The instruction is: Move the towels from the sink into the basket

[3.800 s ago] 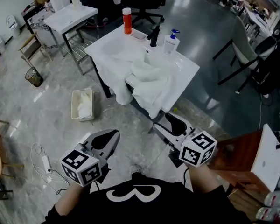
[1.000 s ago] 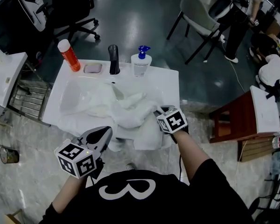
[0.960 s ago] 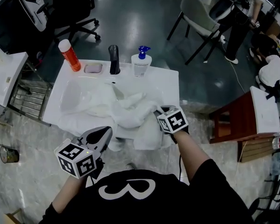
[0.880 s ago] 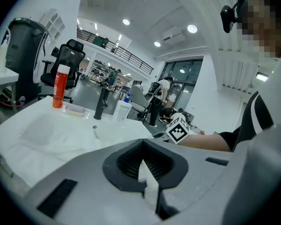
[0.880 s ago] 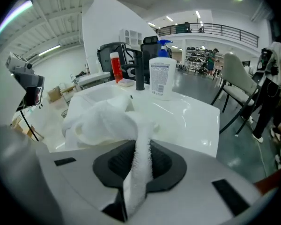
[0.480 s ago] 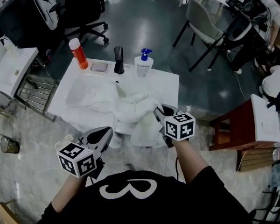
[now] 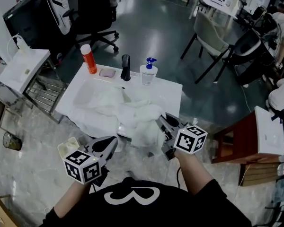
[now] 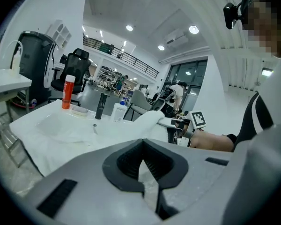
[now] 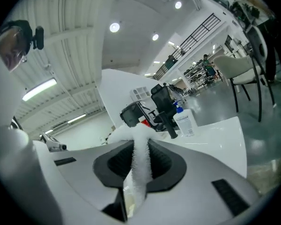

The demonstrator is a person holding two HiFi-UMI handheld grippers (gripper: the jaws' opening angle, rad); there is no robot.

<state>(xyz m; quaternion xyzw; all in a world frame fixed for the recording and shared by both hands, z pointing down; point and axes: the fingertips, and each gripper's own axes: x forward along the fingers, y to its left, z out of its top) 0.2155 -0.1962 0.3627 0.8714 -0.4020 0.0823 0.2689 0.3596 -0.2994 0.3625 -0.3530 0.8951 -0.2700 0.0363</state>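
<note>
Head view: gripped a towel (image 7: 141,129) edge in the right claw (image 7: 164,125), with more of it heaped in the sink (image 7: 81,95) just ahead; held the left claw (image 7: 110,146) low, short of the sink. Left gripper view: jaws together, empty, towel beyond. Right gripper view: clamped on a white towel strip.

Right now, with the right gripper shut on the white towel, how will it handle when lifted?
Likely floppy: the white towel lies crumpled over the sink rim, so it should drape and trail. Its fluffy pile, pinched by the right gripper, probably resists slipping. Weight unclear: wetness cannot be told.
</note>
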